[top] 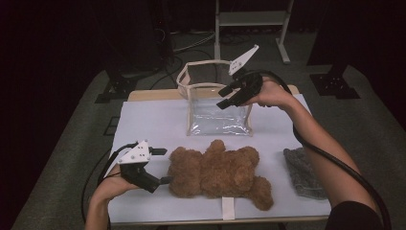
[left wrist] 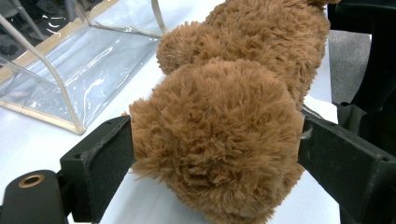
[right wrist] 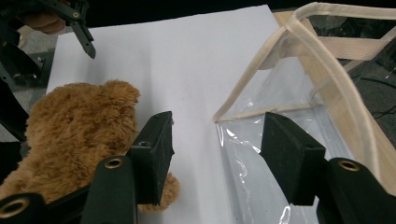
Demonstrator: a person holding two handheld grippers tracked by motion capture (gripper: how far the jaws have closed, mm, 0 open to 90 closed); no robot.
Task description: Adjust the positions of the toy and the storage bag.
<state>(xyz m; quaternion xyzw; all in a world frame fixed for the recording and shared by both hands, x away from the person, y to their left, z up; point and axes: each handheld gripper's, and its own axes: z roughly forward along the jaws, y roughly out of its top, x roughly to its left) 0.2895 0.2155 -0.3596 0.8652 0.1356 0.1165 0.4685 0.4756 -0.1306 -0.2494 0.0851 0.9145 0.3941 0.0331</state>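
Left gripper view showed your left tool point(left wrist: 215, 154) squeezing the teddy bear's point(top: 215, 172) soft, light head as it lay on the surface point(top: 153, 124); your right tool point(top: 225, 98) hung open at the clear bag's point(top: 218, 117) floppy rim.

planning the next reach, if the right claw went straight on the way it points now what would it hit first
Probably the clear bag: the right claw has its open jaws on either side of the bag's near upper corner and cream-trimmed rim. Depth is unclear, so it might slip just past the corner toward the white table cover instead.
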